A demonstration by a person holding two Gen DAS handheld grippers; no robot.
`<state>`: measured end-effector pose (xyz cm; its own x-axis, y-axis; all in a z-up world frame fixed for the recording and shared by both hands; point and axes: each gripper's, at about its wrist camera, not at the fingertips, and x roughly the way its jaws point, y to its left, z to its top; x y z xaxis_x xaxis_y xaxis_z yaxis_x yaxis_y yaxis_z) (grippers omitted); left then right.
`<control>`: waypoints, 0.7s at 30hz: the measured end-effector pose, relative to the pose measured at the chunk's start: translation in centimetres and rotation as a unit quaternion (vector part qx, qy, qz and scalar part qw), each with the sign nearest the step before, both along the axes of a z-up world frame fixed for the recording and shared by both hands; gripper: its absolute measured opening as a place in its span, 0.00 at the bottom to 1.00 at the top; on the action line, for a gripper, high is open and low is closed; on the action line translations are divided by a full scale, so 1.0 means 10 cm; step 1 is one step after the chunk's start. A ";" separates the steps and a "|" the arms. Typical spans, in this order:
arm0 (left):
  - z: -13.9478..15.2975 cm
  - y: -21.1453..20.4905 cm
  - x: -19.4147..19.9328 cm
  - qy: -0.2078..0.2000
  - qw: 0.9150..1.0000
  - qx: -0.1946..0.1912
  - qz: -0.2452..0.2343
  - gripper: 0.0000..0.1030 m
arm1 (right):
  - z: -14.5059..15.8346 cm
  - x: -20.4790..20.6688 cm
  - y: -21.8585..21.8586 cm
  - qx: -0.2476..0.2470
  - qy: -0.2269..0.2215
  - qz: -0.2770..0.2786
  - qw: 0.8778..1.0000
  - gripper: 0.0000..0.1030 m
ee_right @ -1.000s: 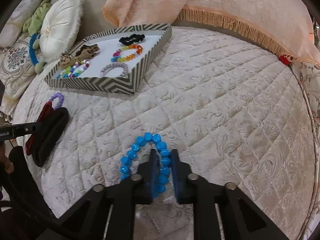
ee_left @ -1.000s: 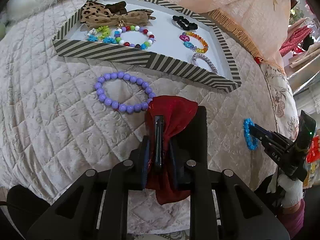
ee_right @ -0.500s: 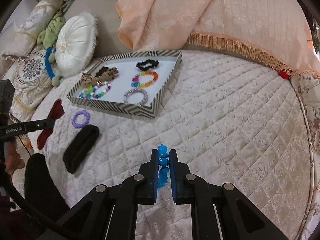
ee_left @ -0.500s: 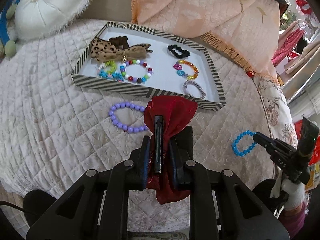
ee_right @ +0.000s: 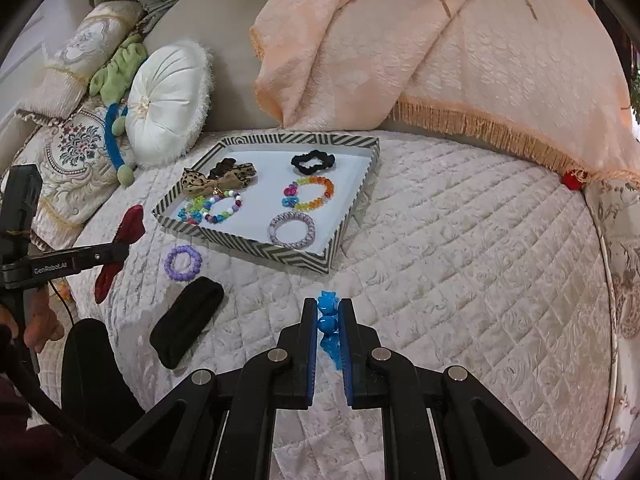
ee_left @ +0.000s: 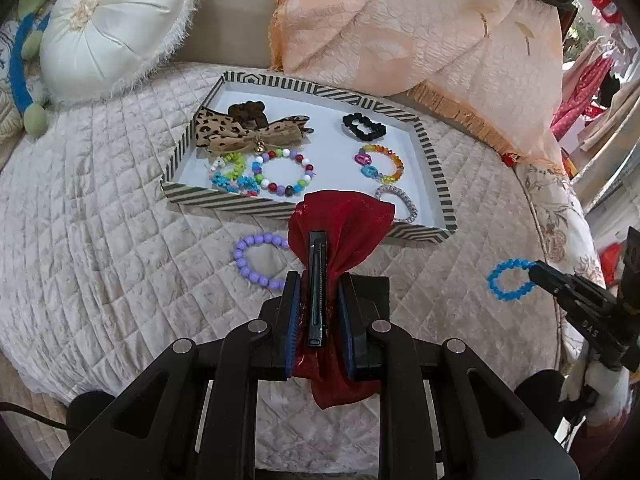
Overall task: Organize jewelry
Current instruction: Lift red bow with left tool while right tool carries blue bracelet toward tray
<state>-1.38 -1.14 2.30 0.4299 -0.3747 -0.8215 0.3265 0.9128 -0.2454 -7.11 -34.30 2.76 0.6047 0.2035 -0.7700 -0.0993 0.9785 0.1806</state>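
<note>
Red bow point(ee_left: 340, 224): clamped by its clip between the fingers of the left gripper point(ee_left: 318, 318), held above the quilt, short of the tray's near wall. Blue bracelet point(ee_right: 329, 322): pinched between the nearly closed fingers of the right gripper point(ee_right: 328, 336), also off the bed.

Striped tray point(ee_right: 340, 228) already holds a leopard bow, a brown scrunchie, a black scrunchie and several bead bracelets (roughly half its floor is bare).

Left on the quilt point(ee_right: 460, 260): purple bracelet point(ee_right: 183, 262), just beside the tray, and a black band point(ee_right: 188, 316) nearer the bed edge. Judgement: well past midway; two items in transit, two untouched.
</note>
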 end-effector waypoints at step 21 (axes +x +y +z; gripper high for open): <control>0.12 -0.24 0.34 -0.033 0.999 0.040 -0.003 0.16 | 0.22 0.53 0.21 0.001 -0.017 0.030 0.999 0.09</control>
<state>1.98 -3.55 3.50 0.4827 -0.3121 -0.8183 0.3455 0.9264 -0.1496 -1.85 -32.15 4.96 0.6174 0.2424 -0.7484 -0.1645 0.9701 0.1785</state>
